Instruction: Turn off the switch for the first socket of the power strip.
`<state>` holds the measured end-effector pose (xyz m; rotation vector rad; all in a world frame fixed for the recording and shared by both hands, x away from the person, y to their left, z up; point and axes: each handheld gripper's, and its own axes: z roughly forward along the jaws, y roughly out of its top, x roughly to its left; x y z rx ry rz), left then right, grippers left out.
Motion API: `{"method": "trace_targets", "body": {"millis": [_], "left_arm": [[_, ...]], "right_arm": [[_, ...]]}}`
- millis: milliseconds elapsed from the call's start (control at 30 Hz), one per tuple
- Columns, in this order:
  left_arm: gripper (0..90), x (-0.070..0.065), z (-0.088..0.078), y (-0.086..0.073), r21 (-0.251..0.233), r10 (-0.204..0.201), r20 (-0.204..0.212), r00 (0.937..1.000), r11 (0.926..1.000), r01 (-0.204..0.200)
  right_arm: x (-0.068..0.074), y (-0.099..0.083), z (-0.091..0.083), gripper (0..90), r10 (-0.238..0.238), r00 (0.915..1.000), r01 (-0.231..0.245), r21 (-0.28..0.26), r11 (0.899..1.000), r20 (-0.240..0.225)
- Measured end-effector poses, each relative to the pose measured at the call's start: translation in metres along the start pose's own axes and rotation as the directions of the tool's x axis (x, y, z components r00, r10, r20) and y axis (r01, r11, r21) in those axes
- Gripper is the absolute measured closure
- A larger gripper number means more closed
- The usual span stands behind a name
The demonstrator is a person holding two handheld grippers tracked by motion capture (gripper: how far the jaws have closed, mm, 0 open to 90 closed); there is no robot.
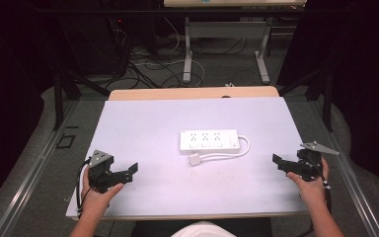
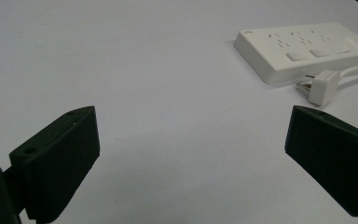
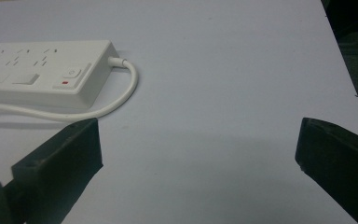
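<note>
A white power strip (image 1: pixel 209 139) lies near the middle of the white table (image 1: pixel 143 123), with its cable (image 1: pixel 244 148) looped at its right end and back along the front to a white plug (image 1: pixel 195 159). My left gripper (image 1: pixel 128 172) rests at the front left, open, jaws wide apart and bare. My right gripper (image 1: pixel 280 162) rests at the front right, also open and bare. The left gripper view has the strip (image 2: pixel 307 49) and plug (image 2: pixel 324 86) ahead to the right. In the right gripper view the strip's switch end (image 3: pixel 42 77) and cable (image 3: pixel 121 95) lie ahead to the left.
The table's far wooden edge (image 1: pixel 192 93) faces a floor strewn with cables (image 1: pixel 148 61) and the legs of another desk (image 1: pixel 187 49). Dark curtains stand on both sides. Bare table surface lies around the strip.
</note>
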<state>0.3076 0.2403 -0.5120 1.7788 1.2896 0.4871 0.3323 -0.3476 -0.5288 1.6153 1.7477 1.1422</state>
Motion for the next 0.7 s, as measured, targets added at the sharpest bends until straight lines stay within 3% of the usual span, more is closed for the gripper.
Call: {"method": "trace_targets", "body": {"millis": [67, 100, 133, 233, 267, 333, 567, 700], "left_arm": [[2.8, -0.0001, 0.0003, -0.0001, -0.002, -0.001, -0.001, 1.0000, 1.0000, 0.001], [2.8, 0.0000, 0.0003, -0.0001, -0.002, -0.001, -0.001, 1.0000, 1.0000, 0.001], [2.8, 0.0001, 0.0004, 0.0000, -0.001, -0.001, -0.001, 1.0000, 1.0000, 0.001], [2.8, -0.0001, 0.0004, -0.0001, -0.001, -0.001, -0.004, 1.0000, 1.0000, 0.001], [2.8, -0.0001, 0.0004, -0.0001, -0.001, -0.001, -0.004, 1.0000, 1.0000, 0.001], [2.8, 0.0001, 0.0004, -0.0002, -0.001, -0.001, -0.003, 1.0000, 1.0000, 0.001], [2.8, -0.0003, -0.0002, -0.0004, -0.001, 0.000, -0.008, 1.0000, 1.0000, 0.000], [2.8, -0.0012, 0.0002, -0.0004, -0.001, -0.005, -0.010, 0.9999, 1.0000, 0.005]], "right_arm": [[-0.0026, 0.0000, -0.0005, 0.0, -0.007, 0.9999, 0.008, 0.024, 1.000, -0.009], [-0.0030, -0.0013, 0.0023, 0.0, -0.005, 1.0000, 0.005, 0.001, 1.000, 0.003], [-0.0034, -0.0013, 0.0008, 0.0, 0.004, 1.0000, -0.004, 0.030, 1.000, -0.001], [-0.0052, -0.0022, 0.0011, 0.0, 0.009, 1.0000, -0.009, 0.042, 0.999, 0.003], [-0.0046, -0.0029, 0.0029, 0.0, 0.021, 0.9997, -0.021, 0.015, 1.000, 0.015], [-0.0069, -0.0016, -0.0005, 0.0, 0.016, 0.9998, -0.016, 0.059, 0.998, 0.016], [-0.0087, -0.0036, 0.0043, 0.0, 0.034, 0.9991, -0.035, 0.032, 0.999, 0.024], [-0.0087, -0.0033, 0.0029, 0.0, 0.047, 0.9987, -0.048, 0.063, 0.997, 0.018]]}}
